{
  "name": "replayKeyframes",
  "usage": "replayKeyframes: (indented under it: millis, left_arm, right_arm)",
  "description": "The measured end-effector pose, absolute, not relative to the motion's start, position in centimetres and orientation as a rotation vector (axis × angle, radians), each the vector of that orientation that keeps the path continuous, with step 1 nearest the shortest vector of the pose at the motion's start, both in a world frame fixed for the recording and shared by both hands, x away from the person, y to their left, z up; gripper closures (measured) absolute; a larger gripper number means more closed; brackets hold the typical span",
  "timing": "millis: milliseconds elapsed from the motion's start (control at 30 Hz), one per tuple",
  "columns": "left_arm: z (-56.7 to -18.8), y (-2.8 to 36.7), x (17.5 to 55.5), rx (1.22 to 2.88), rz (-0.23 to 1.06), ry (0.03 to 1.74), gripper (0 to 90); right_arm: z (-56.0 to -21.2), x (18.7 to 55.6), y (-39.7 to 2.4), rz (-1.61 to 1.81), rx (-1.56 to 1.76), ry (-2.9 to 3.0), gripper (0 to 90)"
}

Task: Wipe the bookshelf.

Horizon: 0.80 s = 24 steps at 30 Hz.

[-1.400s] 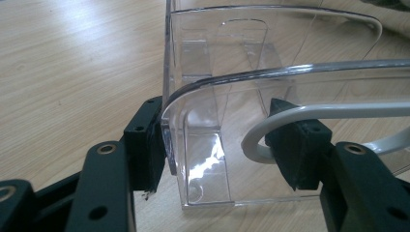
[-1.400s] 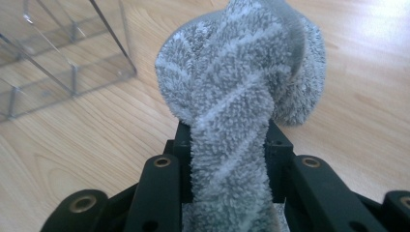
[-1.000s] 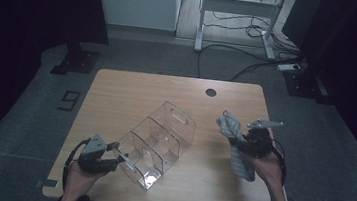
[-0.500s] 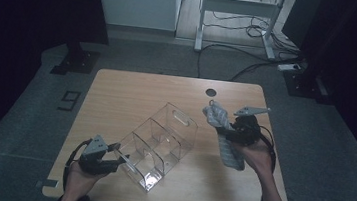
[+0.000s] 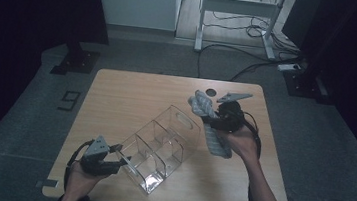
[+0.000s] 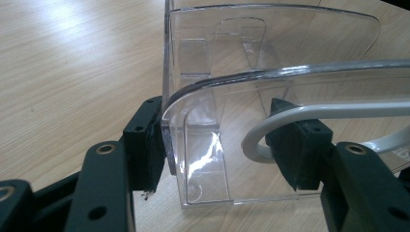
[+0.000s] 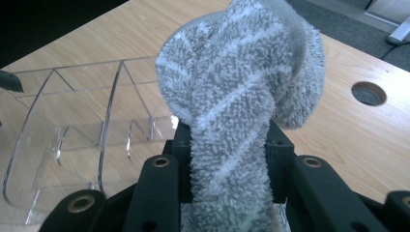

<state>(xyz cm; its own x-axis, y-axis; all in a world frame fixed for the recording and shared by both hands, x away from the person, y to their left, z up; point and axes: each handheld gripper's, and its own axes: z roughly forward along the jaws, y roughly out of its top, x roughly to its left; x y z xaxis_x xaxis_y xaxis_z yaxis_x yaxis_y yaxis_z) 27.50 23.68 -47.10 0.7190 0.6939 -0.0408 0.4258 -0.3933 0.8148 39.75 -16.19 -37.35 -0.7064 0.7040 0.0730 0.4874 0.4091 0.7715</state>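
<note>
At about seven o'clock on the desk (image 5: 132, 90), the left claw (image 5: 119, 155) is clamped on the near end wall of a clear plastic organizer (image 5: 161, 146), a three-compartment bin lying slantwise toward one o'clock. Farther off, near two o'clock, the right claw (image 5: 208, 115) is clamped on a fuzzy grey sock (image 7: 237, 96) with pale diagonal stripes, held above the desk.

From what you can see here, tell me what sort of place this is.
Probably a lab or recording workspace: a lone wooden table on grey carpet, dark screens around it, loose cables and a metal stand frame behind.
</note>
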Motion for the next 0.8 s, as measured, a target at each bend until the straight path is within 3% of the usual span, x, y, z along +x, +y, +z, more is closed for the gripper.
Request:
replayKeyframes:
  millis: [800]
  left_arm:
    - [-47.2,23.5,27.4,2.048,0.374,0.829,41.6]
  right_arm:
    - [-38.9,43.8,-8.4,1.097,0.984,2.478,66.0]
